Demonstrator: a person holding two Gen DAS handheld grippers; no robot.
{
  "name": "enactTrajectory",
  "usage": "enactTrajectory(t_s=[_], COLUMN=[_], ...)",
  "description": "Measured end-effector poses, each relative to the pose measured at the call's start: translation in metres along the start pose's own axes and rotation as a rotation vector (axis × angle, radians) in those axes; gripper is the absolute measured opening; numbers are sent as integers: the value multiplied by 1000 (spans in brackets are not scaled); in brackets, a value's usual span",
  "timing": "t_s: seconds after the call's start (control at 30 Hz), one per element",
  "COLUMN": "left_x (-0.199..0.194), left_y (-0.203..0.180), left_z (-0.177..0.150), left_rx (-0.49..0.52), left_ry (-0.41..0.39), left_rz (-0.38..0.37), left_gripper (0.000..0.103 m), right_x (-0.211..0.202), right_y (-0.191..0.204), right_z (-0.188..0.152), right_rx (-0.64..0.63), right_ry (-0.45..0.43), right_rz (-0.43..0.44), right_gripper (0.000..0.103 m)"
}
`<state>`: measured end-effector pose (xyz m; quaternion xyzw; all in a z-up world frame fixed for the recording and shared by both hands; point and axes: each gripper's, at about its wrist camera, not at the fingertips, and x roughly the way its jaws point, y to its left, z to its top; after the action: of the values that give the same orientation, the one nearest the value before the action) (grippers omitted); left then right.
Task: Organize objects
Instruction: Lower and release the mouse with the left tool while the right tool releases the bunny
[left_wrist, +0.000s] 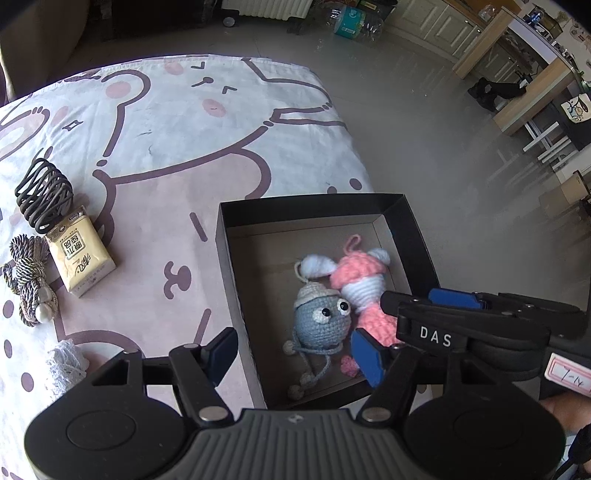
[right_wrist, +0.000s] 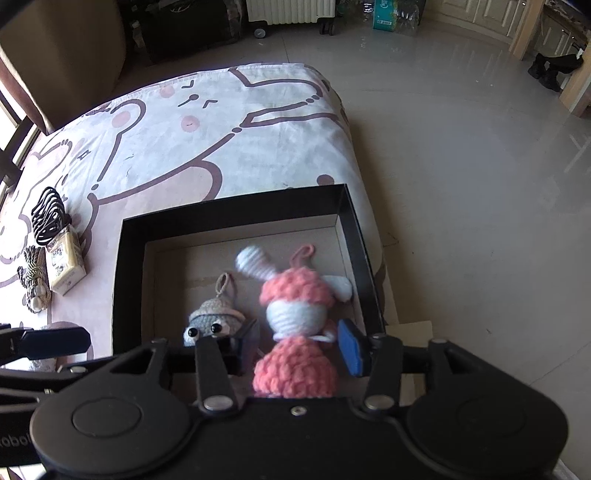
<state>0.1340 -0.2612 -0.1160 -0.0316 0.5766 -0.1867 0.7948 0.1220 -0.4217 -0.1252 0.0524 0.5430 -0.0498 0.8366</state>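
Observation:
A black box (left_wrist: 236, 266) (right_wrist: 236, 218) stands on the bed's right edge. In it lie a grey crochet doll (left_wrist: 323, 319) (right_wrist: 212, 321) with googly eyes and a pink and white crochet bunny (left_wrist: 360, 280) (right_wrist: 295, 314), side by side. My left gripper (left_wrist: 295, 354) hangs open over the box's near left wall, with the grey doll ahead of its fingers and untouched. My right gripper (right_wrist: 299, 345) (left_wrist: 395, 314) straddles the bunny's neck and lower body. Its pads stand just off the yarn, so it is open. The bunny looks blurred in the right wrist view.
Left on the cartoon bedsheet (left_wrist: 166, 155) lie a black spiral holder (left_wrist: 44, 194), a yellow tissue pack (left_wrist: 81, 254), a braided cord with pearls (left_wrist: 31, 284) and a white lace piece (left_wrist: 64, 363). Bare floor (right_wrist: 480, 184) drops away right of the box.

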Motion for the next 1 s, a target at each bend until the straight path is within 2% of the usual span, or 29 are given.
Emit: enactTrajectory(t_s=[0.47, 0.73, 1.0], left_x=[-7, -14, -25], left_y=[0, 0, 1], left_z=[-1, -4, -8], left_rx=[18, 44, 75], left_ry=[1, -7, -22], left_rz=[-1, 20, 48], left_gripper=[70, 70, 85], right_x=[-15, -41, -66], right_y=[-3, -5, -4], right_z=[-4, -6, -12], right_rx=[1, 17, 15], right_ry=[-5, -37, -64], right_rz=[-8, -18, -37], right_gripper=[51, 51, 52])
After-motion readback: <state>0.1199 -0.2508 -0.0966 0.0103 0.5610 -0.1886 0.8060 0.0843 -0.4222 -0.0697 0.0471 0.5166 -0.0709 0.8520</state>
